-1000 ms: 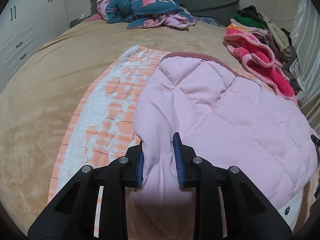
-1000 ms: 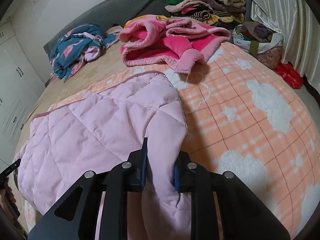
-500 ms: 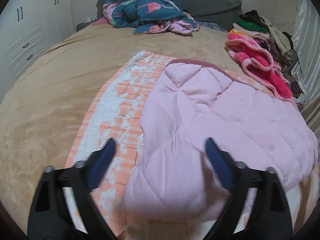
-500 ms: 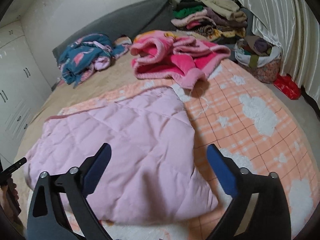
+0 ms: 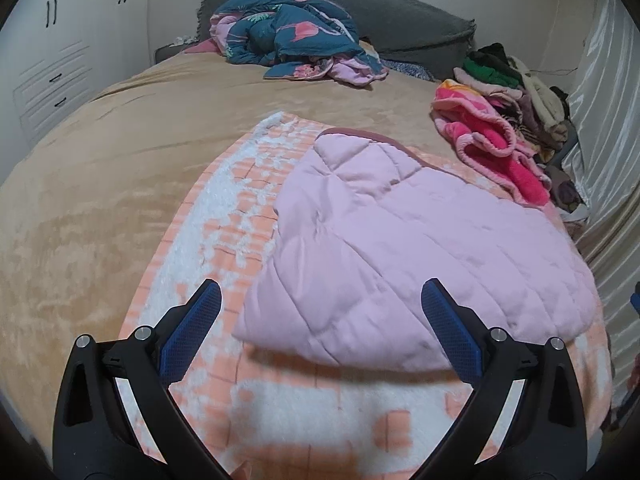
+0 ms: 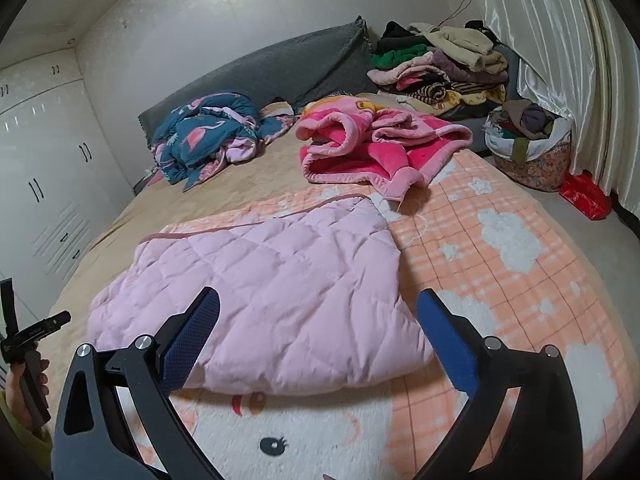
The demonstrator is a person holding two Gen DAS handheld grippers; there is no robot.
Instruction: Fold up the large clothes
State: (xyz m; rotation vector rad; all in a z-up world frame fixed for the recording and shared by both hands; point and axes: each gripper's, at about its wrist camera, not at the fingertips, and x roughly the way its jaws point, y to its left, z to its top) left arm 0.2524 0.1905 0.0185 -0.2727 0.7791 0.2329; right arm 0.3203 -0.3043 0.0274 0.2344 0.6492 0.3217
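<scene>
Hovering over the folded pink quilt (image 5: 420,256), which lies on the orange blanket (image 6: 520,280), we hold the left gripper (image 5: 320,320) and right gripper (image 6: 316,322) with jaws spread, empty. Next fold, we judge, calls for pinching its near edge.

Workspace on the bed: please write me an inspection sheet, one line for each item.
Surface: tan bed cover with an orange checked blanket on it.
Job's things: pink quilted garment lies folded on the blanket.
Clutter: blue flamingo bedding, crumpled pink fleece, clothes pile, filled basket.
Grippers: left gripper and right gripper open, nothing between the fingers.
Cables: thin wire on the wall.
Surroundings: white wardrobe, curtain, grey headboard.
</scene>
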